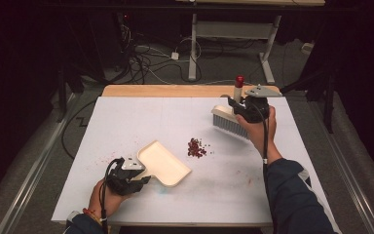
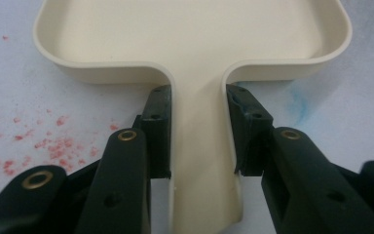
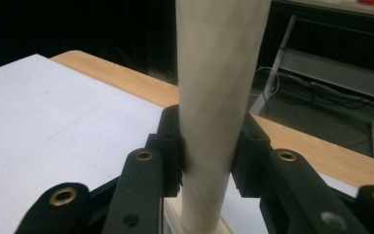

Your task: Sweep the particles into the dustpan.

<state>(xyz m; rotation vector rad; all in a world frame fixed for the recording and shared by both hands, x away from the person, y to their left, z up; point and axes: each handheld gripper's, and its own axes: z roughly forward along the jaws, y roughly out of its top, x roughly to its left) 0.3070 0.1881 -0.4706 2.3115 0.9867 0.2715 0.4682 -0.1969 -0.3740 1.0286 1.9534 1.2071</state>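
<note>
A lab: dark curtains, floor cables, a bare workbench frame

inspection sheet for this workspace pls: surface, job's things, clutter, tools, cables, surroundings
Surface: white board on a wooden table; faint red and blue stains near the front.
Job's things: cream dustpan flat on the board, open side toward a small pile of dark red crumbs; brush held above the far right of the board, bristles down, apart from the crumbs.
Clutter: a few stray crumbs beside the pile; else nothing seen.
Tools: left tool shut on the dustpan's handle; right tool shut on the brush's handle.
Cables: one trails from each tool along the forearm; a tangle on the floor beyond the table.
Surroundings: dark room, white desk frame behind.
</note>
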